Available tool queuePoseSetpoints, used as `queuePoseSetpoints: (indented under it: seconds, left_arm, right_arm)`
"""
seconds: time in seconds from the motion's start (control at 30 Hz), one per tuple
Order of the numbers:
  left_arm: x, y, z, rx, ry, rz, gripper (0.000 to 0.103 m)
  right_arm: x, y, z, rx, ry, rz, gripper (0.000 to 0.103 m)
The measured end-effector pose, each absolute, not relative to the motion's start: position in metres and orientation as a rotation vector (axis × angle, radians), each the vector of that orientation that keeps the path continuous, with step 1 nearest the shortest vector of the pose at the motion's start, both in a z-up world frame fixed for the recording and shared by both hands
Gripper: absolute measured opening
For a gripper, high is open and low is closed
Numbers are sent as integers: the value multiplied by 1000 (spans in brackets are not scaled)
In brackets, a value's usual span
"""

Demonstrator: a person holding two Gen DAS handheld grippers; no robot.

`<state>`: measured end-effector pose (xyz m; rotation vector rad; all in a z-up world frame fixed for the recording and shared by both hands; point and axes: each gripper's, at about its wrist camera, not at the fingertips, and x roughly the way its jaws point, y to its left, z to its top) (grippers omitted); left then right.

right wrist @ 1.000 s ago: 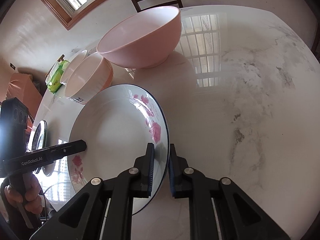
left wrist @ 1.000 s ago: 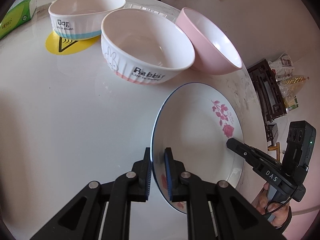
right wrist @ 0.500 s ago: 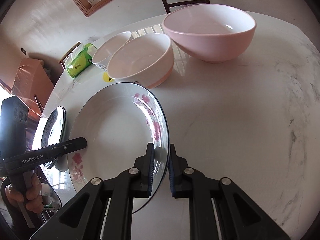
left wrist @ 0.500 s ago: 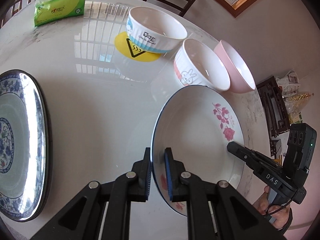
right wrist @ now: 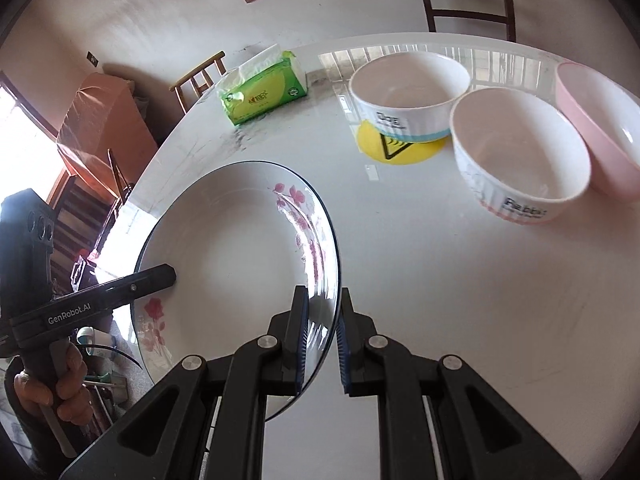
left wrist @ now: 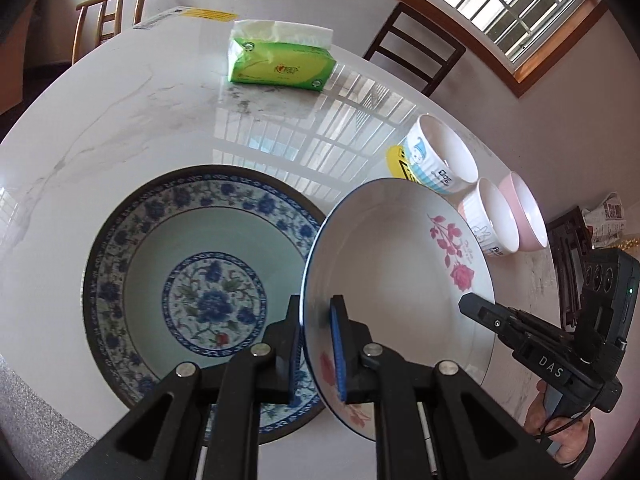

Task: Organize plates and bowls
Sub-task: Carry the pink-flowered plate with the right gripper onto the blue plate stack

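Both grippers hold a white plate with pink roses (left wrist: 400,264) (right wrist: 232,264) in the air. My left gripper (left wrist: 316,344) is shut on its left rim and my right gripper (right wrist: 322,340) is shut on its right rim. A larger blue-patterned plate (left wrist: 192,280) lies on the white table below and to the left of the held plate, partly under it. Three bowls stand in a row: a "Dog" bowl (right wrist: 408,92) (left wrist: 440,160), a "Rabbit" bowl (right wrist: 520,160) (left wrist: 486,220) and a pink bowl (right wrist: 600,128) (left wrist: 524,216).
A green tissue pack (left wrist: 280,64) (right wrist: 264,88) lies at the far side of the round marble table (right wrist: 440,280). A yellow warning sticker (right wrist: 400,148) sits under the Dog bowl. Chairs (left wrist: 416,44) stand around the table.
Both grippers have carried the rose plate leftward, away from the bowls, to above the edge of the blue-patterned plate. The grip is unchanged.
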<state>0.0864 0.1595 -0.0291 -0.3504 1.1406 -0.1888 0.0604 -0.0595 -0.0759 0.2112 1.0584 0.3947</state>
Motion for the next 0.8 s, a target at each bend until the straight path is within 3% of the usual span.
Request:
queuePoseSetpoints:
  seconds: [0.37, 0.8]
  left_arm:
    - [80, 265, -46, -386, 1167, -65, 15]
    - [86, 281, -57, -356, 1214, -96, 16]
  right_arm:
    - [81, 39, -93, 154, 1135, 489, 14]
    - [82, 66, -97, 49, 1200, 484, 20]
